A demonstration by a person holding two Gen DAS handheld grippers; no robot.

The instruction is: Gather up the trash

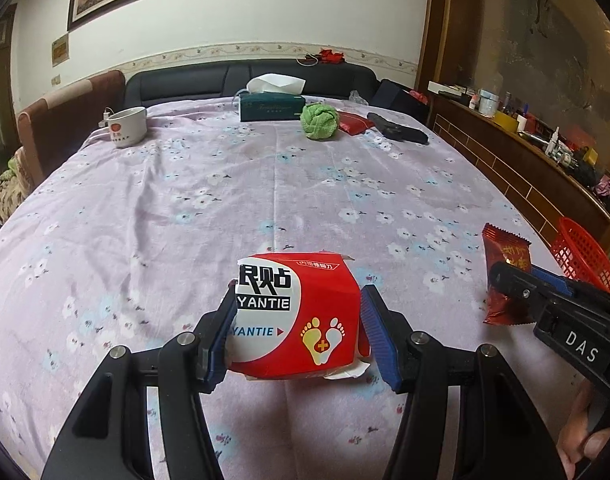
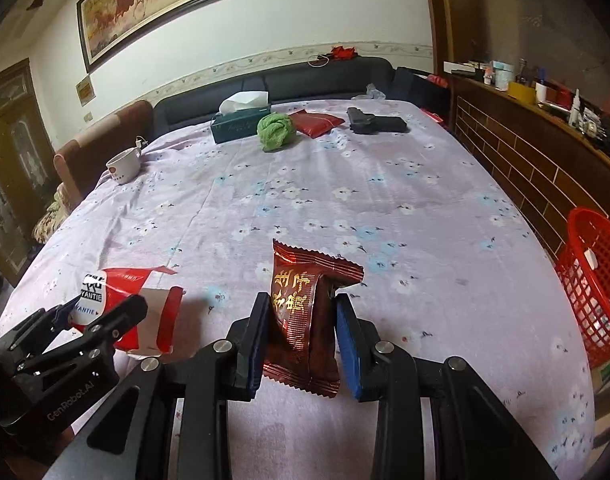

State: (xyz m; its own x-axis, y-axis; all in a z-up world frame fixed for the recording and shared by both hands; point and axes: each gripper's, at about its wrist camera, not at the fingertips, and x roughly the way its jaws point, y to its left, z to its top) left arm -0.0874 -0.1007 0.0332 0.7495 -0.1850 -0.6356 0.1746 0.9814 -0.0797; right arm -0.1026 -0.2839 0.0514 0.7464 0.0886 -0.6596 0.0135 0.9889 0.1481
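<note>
With both claws loaded near the bed's front edge, the red basket [image 2: 597,280] lies off its right edge, nearer my right gripper [image 2: 305,334] | right gripper pinching the brown snack wrapper [image 2: 305,320], long axis upright | left gripper [image 1: 297,334] clamping the torn red box [image 1: 301,312], farther left.

- A white mug [image 1: 127,126] sits near the far left corner of the flowered bedspread [image 1: 209,208].
- A green tissue box [image 1: 272,106] stands at the far edge.
- Just right of it lie a balled green cloth [image 1: 319,121], a red pouch [image 1: 355,123] and a black handgun-shaped object [image 1: 397,128].
</note>
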